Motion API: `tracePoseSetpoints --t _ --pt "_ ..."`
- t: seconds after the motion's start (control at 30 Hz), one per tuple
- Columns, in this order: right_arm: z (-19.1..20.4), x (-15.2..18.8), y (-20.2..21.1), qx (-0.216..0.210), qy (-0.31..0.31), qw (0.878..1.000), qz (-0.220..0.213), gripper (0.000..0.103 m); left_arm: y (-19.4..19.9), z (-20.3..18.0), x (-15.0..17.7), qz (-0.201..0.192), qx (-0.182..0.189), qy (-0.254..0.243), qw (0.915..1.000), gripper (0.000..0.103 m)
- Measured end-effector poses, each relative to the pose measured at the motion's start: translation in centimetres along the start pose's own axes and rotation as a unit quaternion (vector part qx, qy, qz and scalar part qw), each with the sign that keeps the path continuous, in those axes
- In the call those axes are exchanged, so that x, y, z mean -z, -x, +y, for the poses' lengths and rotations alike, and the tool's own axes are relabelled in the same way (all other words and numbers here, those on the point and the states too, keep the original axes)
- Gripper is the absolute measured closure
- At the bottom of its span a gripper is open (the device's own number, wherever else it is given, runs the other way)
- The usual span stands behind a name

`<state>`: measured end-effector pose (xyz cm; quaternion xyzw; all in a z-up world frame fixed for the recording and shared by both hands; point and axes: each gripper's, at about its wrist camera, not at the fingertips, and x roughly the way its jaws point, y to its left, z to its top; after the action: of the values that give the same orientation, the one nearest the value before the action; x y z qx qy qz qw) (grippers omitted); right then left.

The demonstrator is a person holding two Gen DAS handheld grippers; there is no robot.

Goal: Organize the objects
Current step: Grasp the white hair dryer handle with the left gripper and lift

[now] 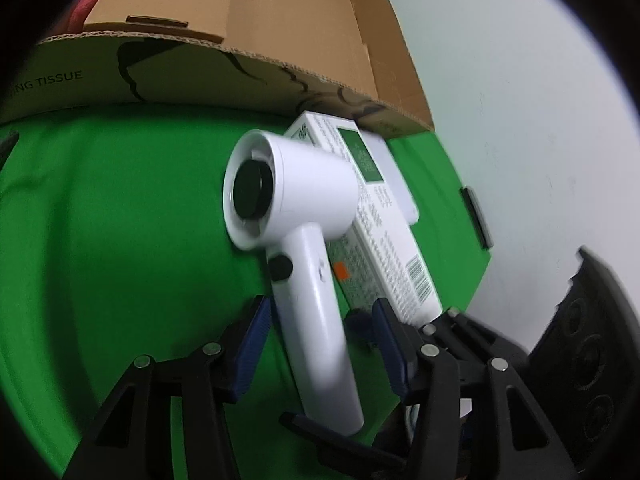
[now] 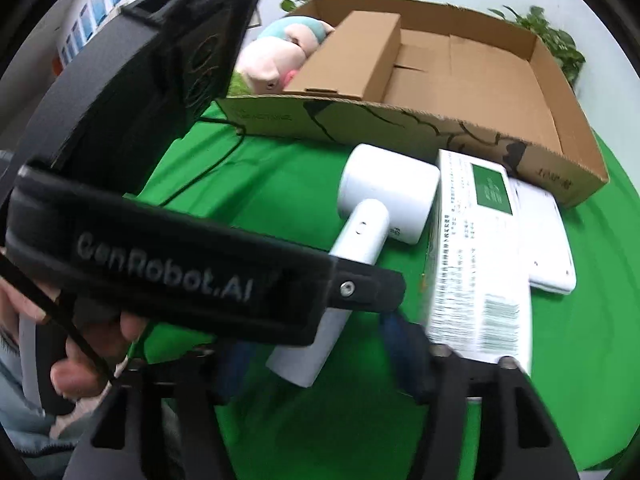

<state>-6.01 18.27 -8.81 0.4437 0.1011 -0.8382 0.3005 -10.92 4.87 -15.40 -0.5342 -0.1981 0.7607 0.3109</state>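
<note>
Green cloth (image 1: 120,208) everywhere; left claw (image 1: 320,344) straddles white plastic hair dryer's (image 1: 304,216) handle, pads apart from it. Only right view shows pink plush pig (image 2: 276,60); right claw (image 2: 324,356) blurry, can't tell.

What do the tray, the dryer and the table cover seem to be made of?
Tray: corrugated cardboard, brown and matte; the fluted layer shows along its cut front edge.
Dryer: probably hard plastic, white and smooth with a slight sheen; its black button looks the same.
Cover: probably cloth, bright green and matte; soft folds show near its left edge, but the blur leaves this open.
</note>
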Motion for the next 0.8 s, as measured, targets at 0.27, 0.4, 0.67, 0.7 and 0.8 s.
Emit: tracePoseSetpoints --t 0.27,0.4,0.67,0.7,0.8 --pt "1.1 0.9 -0.2 0.026 0.009 0.999 0.017 0.065 0.0 -0.3 0.5 -0.006 -0.03 -0.009 0.9995 0.07" --pt "1.5 1.4 0.7 0.028 0.004 1.0 0.012 0.068 0.7 -0.3 0.5 -0.01 -0.036 -0.011 0.9993 0.069" --pt "2.3 1.1 4.8 0.024 0.002 0.999 -0.045 0.07 4.2 -3.2 -0.3 -0.061 -0.042 -0.037 0.9965 0.069" --pt "2.3 0.9 5.4 0.024 0.003 0.998 -0.054 0.07 4.7 -3.6 -0.6 -0.067 -0.044 -0.042 0.9959 0.069" --pt "2.5 0.0 7.4 0.029 0.01 0.996 -0.085 0.07 6.3 -5.1 -1.6 -0.09 -0.05 -0.061 0.9929 0.07"
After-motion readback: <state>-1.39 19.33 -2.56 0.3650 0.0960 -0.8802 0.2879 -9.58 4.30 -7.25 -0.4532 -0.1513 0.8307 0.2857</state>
